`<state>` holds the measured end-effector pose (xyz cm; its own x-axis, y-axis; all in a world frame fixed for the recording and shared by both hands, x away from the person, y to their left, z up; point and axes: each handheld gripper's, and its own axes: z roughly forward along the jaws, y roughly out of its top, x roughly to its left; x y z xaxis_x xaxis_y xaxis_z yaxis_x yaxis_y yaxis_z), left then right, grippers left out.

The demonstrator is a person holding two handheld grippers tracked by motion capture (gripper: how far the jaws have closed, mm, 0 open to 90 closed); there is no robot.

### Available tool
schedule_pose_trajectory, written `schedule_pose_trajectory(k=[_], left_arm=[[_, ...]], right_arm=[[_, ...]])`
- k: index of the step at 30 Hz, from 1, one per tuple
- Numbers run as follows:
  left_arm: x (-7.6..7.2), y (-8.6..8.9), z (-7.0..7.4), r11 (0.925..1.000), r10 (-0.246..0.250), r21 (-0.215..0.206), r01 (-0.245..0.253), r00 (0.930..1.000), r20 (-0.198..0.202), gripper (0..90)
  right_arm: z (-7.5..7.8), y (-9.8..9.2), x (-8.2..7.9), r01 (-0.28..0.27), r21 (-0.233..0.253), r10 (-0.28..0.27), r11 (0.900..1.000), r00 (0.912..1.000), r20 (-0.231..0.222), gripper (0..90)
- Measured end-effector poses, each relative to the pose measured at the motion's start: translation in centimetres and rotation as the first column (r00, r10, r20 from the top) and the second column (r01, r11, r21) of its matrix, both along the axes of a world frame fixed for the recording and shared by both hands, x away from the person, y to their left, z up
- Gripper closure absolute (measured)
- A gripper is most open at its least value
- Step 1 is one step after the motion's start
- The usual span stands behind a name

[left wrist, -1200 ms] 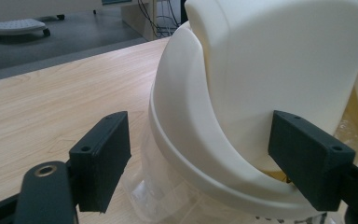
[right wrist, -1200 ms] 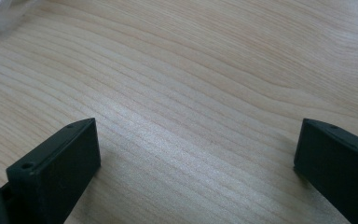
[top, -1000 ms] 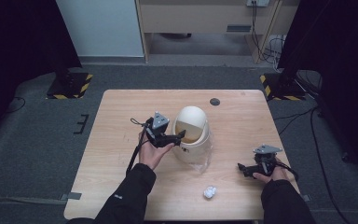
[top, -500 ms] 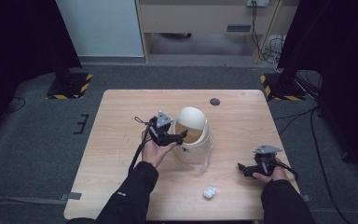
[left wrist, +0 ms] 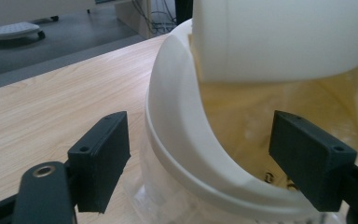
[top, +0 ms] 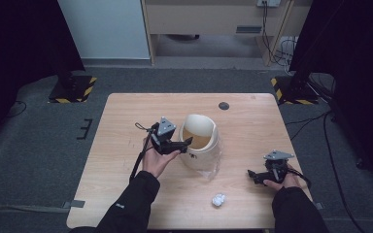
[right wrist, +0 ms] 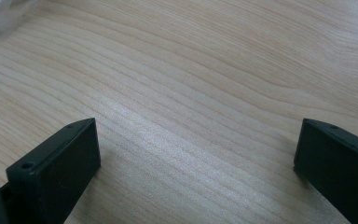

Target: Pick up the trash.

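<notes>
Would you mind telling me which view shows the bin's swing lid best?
The left gripper view: the swing lid is close, tipped inward above the bin opening. The high view shows it small and distant; the right gripper view shows bare table.

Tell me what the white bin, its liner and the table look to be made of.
White bin: probably plastic, smooth with a soft sheen on the rim.
Liner: thin clear plastic film, wrinkled and see-through.
Table: wood or wood-look laminate, matte, with light grain lines.
</notes>
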<state>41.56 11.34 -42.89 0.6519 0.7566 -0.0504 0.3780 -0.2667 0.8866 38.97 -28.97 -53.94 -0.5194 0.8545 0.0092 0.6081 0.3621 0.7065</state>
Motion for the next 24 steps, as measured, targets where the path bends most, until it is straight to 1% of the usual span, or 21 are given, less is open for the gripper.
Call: schedule_pose_trajectory(k=[4,7,9,10,11,12,14,16,17,19,21,24], left_arm=[[-1.5,1.4,0.4,0.9998,-0.011,-0.014,0.011,0.9998,0.016,20.0],[-2.4,2.3,0.5,0.9998,-0.014,-0.014,0.014,0.9996,0.024,20.0],[-3.0,2.9,0.6,0.9997,-0.018,-0.016,0.019,0.9994,0.031,20.0],[-3.0,2.9,0.6,0.9997,-0.018,-0.016,0.019,0.9994,0.031,20.0],[-3.6,3.4,0.7,0.9995,-0.022,-0.021,0.022,0.9991,0.035,20.0],[-3.6,3.4,0.7,0.9995,-0.022,-0.021,0.022,0.9991,0.035,20.0],[-4.3,4.0,0.8,0.9991,-0.032,-0.028,0.033,0.9988,0.038,20.0],[-4.5,4.1,0.8,0.9989,-0.034,-0.030,0.035,0.9986,0.041,20.0],[-5.0,4.3,0.7,0.9988,-0.037,-0.031,0.038,0.9985,0.041,20.0],[-5.4,4.4,0.7,0.9986,-0.044,-0.029,0.045,0.9982,0.041,20.1],[-5.6,4.5,0.7,0.9984,-0.047,-0.030,0.048,0.9980,0.042,20.1],[-6.3,4.5,0.6,0.9977,-0.055,-0.038,0.057,0.9976,0.042,20.1]], right_arm=[[0.0,0.0,0.0,0.000,0.000,0.000,1.000,1.0000,0.000,0.5],[0.0,0.0,0.0,0.000,0.000,0.000,1.000,1.0000,0.000,0.5],[0.0,0.0,0.0,0.000,0.000,0.000,1.000,1.0000,0.000,0.5],[0.0,0.0,0.0,0.000,0.000,0.000,1.000,1.0000,0.000,0.5],[0.0,0.0,0.0,0.000,0.000,0.000,1.000,1.0000,0.000,0.5],[0.0,0.0,0.0,0.000,0.000,0.000,1.000,1.0000,0.000,0.5],[0.0,0.0,0.0,0.000,0.000,0.000,1.000,1.0000,0.000,0.5],[0.0,0.0,0.0,0.000,0.000,0.000,1.000,1.0000,0.000,0.5],[0.0,0.0,0.0,0.000,-0.001,0.000,1.000,1.0000,0.000,0.5],[0.0,0.0,0.0,0.000,0.000,0.000,1.000,1.0000,0.000,0.5],[0.0,0.0,0.0,0.000,0.000,0.000,1.000,1.0000,0.000,0.5],[0.0,0.0,0.0,-0.001,0.000,0.001,1.000,1.0000,0.000,0.5]])
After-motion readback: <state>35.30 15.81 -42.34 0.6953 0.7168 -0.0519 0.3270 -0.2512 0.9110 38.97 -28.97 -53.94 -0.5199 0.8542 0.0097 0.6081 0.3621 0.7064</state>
